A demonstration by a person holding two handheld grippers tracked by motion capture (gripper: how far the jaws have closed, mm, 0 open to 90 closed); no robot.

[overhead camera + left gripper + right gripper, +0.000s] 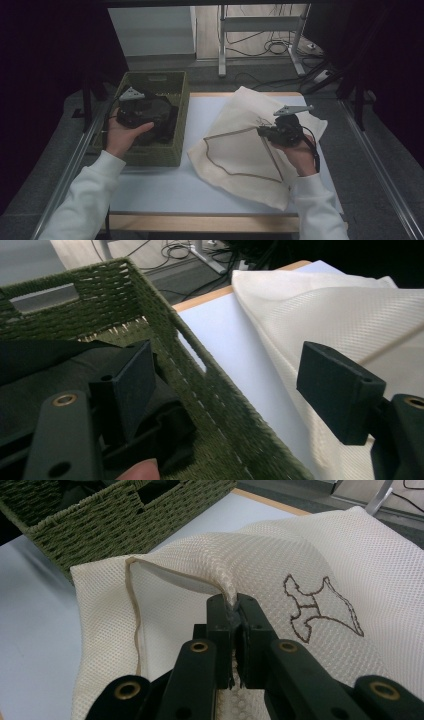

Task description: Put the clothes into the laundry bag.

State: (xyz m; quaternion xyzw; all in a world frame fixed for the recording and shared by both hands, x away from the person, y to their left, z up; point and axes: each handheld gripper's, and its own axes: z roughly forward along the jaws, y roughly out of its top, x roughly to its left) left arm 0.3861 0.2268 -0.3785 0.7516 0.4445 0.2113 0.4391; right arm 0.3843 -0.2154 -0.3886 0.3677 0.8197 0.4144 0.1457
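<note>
A cream mesh bag (240,150) lies spread on the white table (165,185), right of centre. My right gripper (261,131) is shut on a fold of its upper layer (227,580) and lifts it, so the brown-edged mouth (132,605) gapes. A green woven basket (155,155) at the left holds dark clothes (162,117). My left gripper (145,111) hovers over it, open. In the left gripper view one jaw stands above the dark clothes (40,385) and the other outside the basket wall (220,390), over the bag (350,310); nothing is gripped.
A brown embroidered figure (320,607) marks the bag. Metal rails (380,170) run along both sides of the table. Beyond the far edge stand a metal frame (222,45) and floor cables (275,47).
</note>
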